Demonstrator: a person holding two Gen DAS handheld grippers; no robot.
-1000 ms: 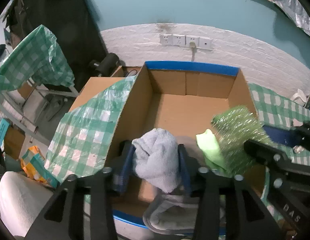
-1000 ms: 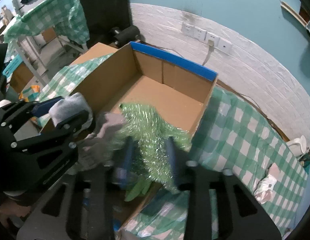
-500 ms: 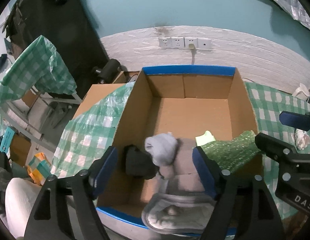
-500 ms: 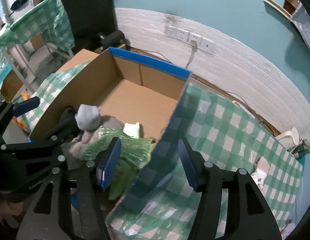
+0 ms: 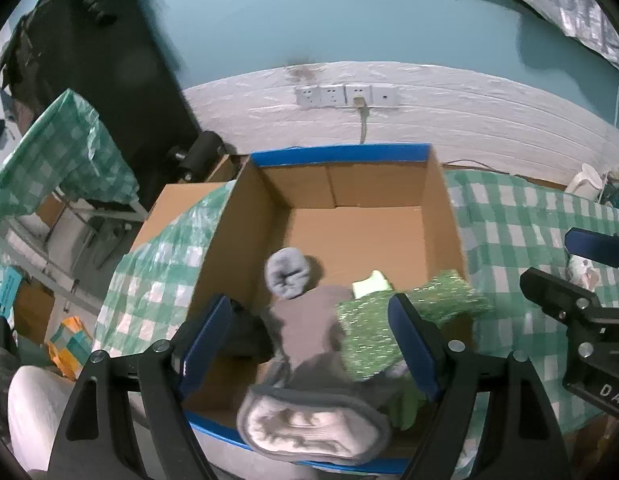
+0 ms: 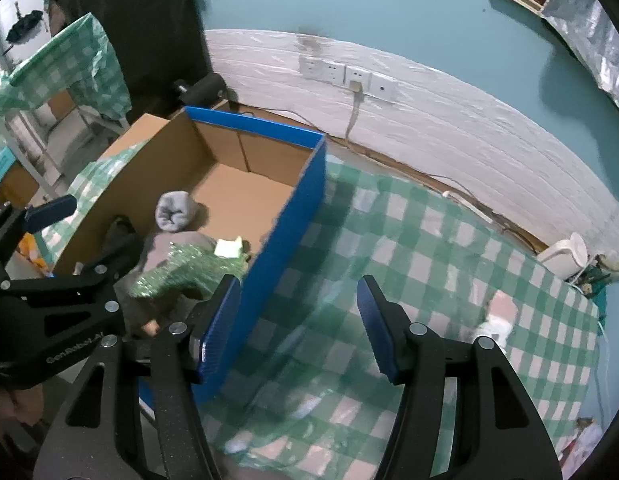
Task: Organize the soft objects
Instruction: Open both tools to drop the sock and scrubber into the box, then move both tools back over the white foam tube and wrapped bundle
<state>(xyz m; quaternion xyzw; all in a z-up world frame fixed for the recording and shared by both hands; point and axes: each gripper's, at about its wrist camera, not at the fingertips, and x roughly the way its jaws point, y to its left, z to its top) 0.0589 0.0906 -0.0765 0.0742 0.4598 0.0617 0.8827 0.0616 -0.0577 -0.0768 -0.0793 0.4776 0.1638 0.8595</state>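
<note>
We look down past two black grippers with blue pads at an open cardboard box (image 5: 357,236) with blue-taped rims, standing on a green and white checked tablecloth (image 6: 429,240). Our left gripper (image 5: 309,340) hangs over the near end of the box, its jaws spread wide and holding nothing. Below it, inside the box, lies a heap of soft things: a rolled pale grey sock (image 5: 287,274) toward the middle of the floor, a grey-brown cloth (image 5: 309,332) just behind it, a sparkly green cloth (image 5: 373,336) draped over the right side of the heap, and a grey slipper with a pale fleecy lining (image 5: 313,430) resting against the near rim. Our right gripper (image 6: 299,326) is outside the box, above the tablecloth beside the box's blue right wall, its jaws also spread wide and empty. A white cloth (image 6: 495,318) lies farther right on the tablecloth, well apart from the box
</note>
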